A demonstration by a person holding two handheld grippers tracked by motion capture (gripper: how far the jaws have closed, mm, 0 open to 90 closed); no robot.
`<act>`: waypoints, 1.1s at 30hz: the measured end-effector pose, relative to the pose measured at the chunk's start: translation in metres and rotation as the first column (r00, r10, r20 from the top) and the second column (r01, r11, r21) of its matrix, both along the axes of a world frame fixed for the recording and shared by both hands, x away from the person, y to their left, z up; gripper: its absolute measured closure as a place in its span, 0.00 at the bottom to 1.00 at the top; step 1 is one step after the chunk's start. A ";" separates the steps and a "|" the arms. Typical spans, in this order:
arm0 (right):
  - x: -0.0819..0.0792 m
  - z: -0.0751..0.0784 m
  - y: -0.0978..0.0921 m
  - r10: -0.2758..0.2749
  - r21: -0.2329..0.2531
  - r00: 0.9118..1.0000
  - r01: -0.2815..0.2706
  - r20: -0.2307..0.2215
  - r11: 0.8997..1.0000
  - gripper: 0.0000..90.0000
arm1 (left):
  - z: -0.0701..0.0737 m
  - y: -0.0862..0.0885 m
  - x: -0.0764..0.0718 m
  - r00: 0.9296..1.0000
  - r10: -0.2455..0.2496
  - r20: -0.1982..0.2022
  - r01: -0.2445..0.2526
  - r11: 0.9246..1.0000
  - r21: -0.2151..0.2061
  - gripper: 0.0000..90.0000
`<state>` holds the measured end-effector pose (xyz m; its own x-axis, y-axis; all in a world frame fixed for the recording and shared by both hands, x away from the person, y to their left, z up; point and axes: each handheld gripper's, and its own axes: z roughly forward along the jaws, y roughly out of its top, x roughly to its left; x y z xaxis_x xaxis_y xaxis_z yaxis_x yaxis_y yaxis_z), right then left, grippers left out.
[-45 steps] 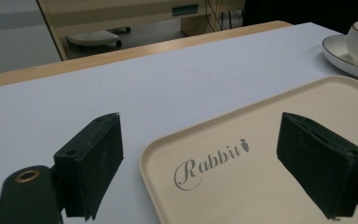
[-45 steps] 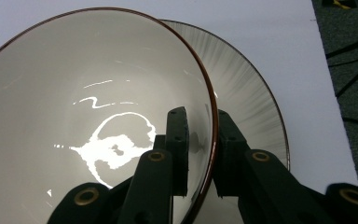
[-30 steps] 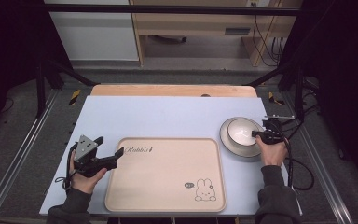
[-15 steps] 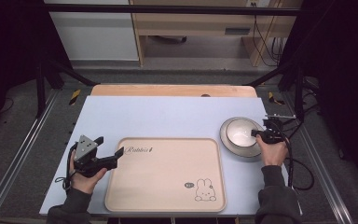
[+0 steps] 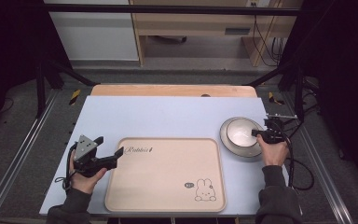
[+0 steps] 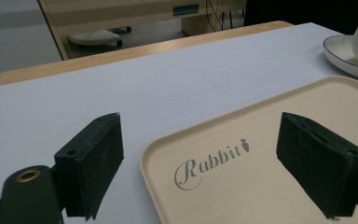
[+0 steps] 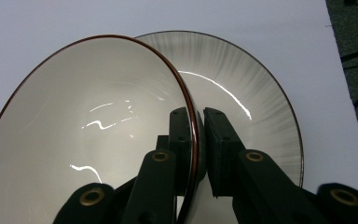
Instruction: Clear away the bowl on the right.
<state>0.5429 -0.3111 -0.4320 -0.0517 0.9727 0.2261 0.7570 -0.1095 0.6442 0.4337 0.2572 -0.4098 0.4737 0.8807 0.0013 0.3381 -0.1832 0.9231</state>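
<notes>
Pale blue worktop point(image 5: 168, 116) with a wooden strip along its far edge; dark room beyond, wooden furniture and cables at the top of the frame, grey floor on both sides. Beige tray point(image 5: 168, 175) sits lower centre, printed "Rabbit" at its upper left, rabbit drawing at lower right. Left tool point(image 5: 114, 154), lower left, jaws wide, straddling the tray's near corner without touching. Right tool point(image 7: 198, 140) is clamped on the rim of the white bowl point(image 7: 88, 130), which sits tilted on a plate point(image 7: 242, 93) at the right. Open worktop behind the tray; plate near the right edge.
</notes>
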 end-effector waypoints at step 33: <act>-0.009 0.019 0.005 0.024 0.028 0.998 -0.025 0.063 0.999 0.91 | 0.000 0.000 0.000 1.000 0.000 0.001 0.000 1.000 0.001 0.16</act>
<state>0.5343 -0.3058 -0.4130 -0.0902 0.9642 0.2495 0.7182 -0.1106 0.6870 0.4333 0.2570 -0.4093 0.4740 0.8805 0.0031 0.3367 -0.1845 0.9233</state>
